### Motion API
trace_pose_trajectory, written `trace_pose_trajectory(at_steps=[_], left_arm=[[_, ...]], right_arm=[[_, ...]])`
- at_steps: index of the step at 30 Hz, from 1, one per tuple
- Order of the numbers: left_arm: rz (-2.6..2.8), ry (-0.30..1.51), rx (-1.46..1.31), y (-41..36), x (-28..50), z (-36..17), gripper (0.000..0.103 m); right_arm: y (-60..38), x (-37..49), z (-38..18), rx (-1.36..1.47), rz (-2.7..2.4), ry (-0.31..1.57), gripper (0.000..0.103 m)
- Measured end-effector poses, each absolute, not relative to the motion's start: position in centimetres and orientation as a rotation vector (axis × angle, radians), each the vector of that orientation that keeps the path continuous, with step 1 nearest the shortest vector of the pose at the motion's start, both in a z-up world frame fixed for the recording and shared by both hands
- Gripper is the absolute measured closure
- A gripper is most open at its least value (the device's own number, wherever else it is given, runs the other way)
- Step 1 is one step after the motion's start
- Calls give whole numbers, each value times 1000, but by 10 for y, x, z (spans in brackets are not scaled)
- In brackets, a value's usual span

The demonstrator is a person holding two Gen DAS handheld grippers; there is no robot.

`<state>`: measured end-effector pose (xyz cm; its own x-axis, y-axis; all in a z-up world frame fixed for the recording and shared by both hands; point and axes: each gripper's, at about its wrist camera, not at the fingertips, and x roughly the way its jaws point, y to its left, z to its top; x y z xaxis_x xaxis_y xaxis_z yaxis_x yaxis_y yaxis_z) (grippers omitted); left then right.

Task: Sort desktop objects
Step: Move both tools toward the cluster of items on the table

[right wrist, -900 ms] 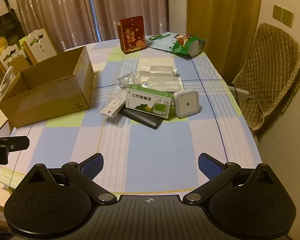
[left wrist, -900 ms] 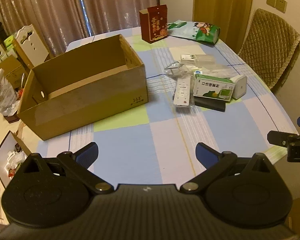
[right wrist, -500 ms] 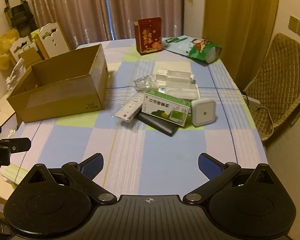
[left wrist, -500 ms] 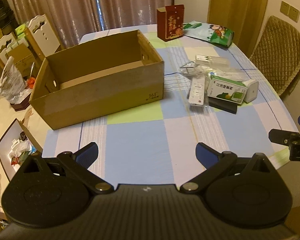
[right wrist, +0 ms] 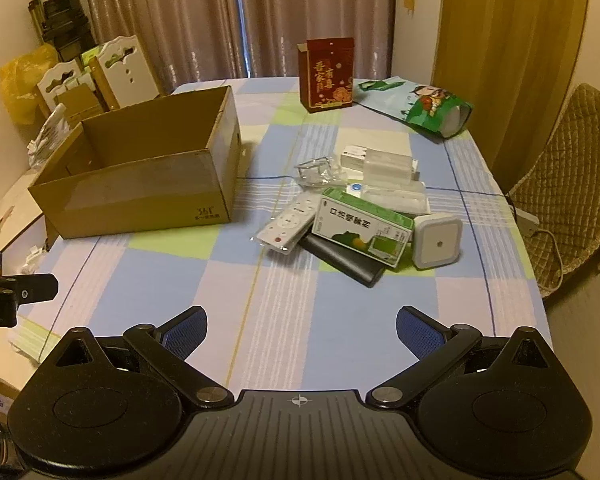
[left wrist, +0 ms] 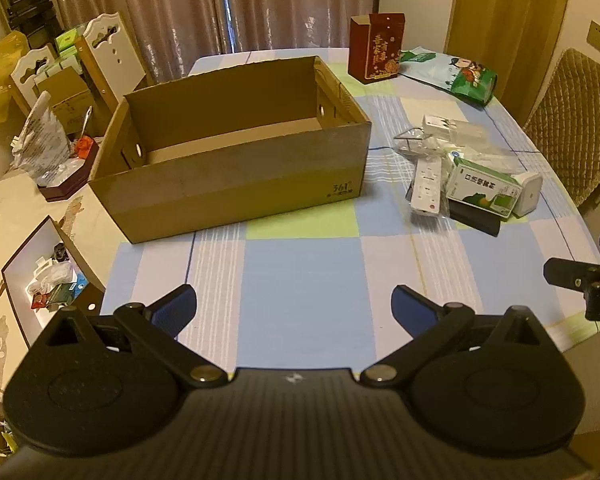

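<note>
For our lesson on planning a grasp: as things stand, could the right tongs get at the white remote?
Probably yes. The right tongs are open, and bare tablecloth lies before the white remote, which sits at the pile's near edge.

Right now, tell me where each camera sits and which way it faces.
Left wrist: on the left claw, above the table's near edge, facing the cardboard box; its open fingers show, the right claw at right.
Right wrist: on the right claw, facing the green medicine box and white remote; open fingers show, the left claw at left.
Shared: box, clutter pile, red carton, checked tablecloth.
</note>
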<state>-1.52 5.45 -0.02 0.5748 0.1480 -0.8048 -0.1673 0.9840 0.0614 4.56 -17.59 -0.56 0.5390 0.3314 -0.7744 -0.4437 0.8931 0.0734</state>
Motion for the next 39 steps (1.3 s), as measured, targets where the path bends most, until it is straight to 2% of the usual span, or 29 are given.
trace_pose_trajectory(at_steps=[39], left_arm=[[124, 987, -80, 54, 10, -16, 0]], right_arm=[[-186, 73, -19, -139, 501, 922, 0]])
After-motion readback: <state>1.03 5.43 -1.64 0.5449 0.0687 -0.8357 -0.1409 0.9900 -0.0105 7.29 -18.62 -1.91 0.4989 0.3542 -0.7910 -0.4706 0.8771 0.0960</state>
